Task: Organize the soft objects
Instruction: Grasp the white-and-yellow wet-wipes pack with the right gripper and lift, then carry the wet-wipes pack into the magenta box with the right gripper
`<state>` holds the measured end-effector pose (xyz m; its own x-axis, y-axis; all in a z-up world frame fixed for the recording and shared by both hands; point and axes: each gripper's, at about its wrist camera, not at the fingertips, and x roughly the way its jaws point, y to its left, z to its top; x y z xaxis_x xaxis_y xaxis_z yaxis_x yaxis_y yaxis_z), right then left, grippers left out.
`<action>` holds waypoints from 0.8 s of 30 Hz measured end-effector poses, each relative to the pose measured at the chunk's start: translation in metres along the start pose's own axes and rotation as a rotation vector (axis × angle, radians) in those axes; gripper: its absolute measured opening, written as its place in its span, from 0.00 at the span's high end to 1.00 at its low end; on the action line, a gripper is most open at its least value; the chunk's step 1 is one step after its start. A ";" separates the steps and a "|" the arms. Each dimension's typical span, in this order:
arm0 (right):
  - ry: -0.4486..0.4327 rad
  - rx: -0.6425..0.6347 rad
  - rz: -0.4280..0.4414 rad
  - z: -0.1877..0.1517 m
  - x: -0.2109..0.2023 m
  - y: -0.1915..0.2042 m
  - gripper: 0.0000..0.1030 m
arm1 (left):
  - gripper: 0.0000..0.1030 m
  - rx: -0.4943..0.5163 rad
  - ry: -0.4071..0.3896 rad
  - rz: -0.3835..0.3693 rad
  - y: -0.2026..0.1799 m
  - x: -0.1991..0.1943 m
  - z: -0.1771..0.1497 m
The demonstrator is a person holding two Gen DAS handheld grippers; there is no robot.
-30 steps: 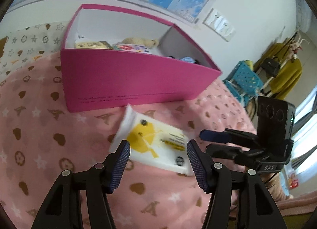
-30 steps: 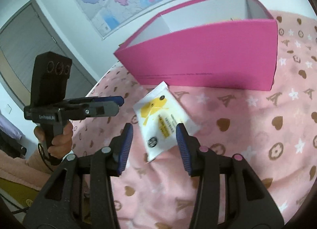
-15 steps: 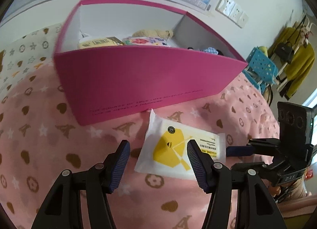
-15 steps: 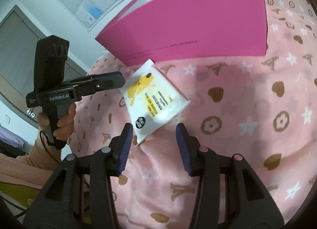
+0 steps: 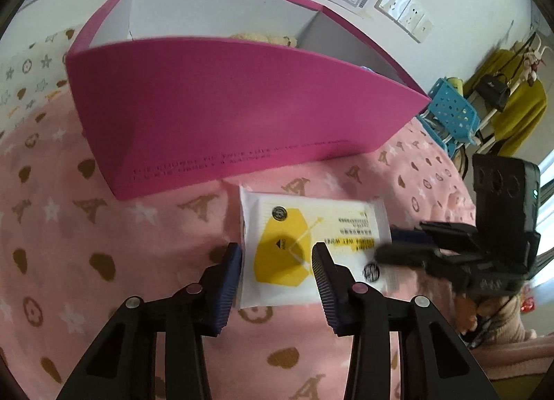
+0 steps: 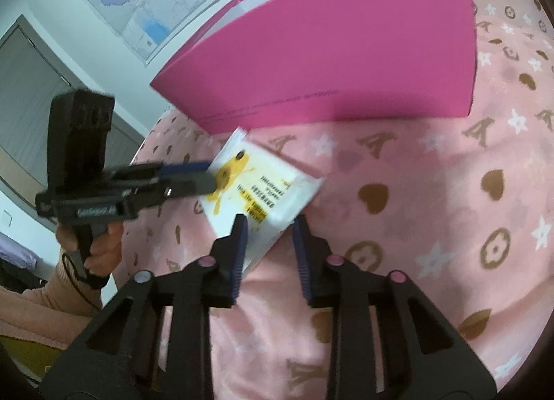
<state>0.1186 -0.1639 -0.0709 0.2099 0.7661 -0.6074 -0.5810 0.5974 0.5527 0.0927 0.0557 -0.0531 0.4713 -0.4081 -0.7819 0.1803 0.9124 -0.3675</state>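
A white wet-wipes pack (image 5: 311, 220) with a yellow patch lies flat on the pink blanket (image 5: 86, 227), just in front of the pink box (image 5: 242, 106). My left gripper (image 5: 277, 254) hangs over the pack's near left end. Its jaws are closing with the pack between them, and the pads do not visibly press. From the opposite side, my right gripper (image 6: 270, 230) straddles a corner of the pack (image 6: 270, 182), its jaws also closing. Each gripper shows in the other's view: the right gripper (image 5: 394, 244), the left gripper (image 6: 207, 175).
The box (image 6: 346, 54) is open-topped, and a beige plush (image 5: 266, 38) peeks over its wall. A blue basket (image 5: 450, 112) and a yellow garment (image 5: 519, 106) stand beyond the bed's right edge. A person's hand (image 6: 90, 251) holds the left gripper. A grey door (image 6: 20, 88) is behind.
Both grippers' jaws have narrowed. Both have come closer to the pack, which now lies between each pair of fingers. The left view has sunk toward the box's front wall.
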 end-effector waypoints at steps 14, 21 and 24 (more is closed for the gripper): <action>-0.002 0.024 0.003 0.009 0.006 -0.012 0.72 | 0.46 -0.022 0.021 -0.054 -0.005 0.006 -0.003; -0.040 0.001 -0.022 0.006 0.002 -0.010 0.72 | 0.43 -0.046 0.017 -0.111 -0.009 0.006 -0.006; -0.071 -0.005 -0.013 0.006 -0.004 -0.011 0.72 | 0.47 -0.053 -0.001 -0.123 -0.013 0.003 -0.010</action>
<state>0.1285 -0.1723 -0.0709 0.2728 0.7732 -0.5725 -0.5817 0.6065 0.5420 0.0829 0.0428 -0.0558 0.4495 -0.5165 -0.7289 0.1906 0.8526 -0.4866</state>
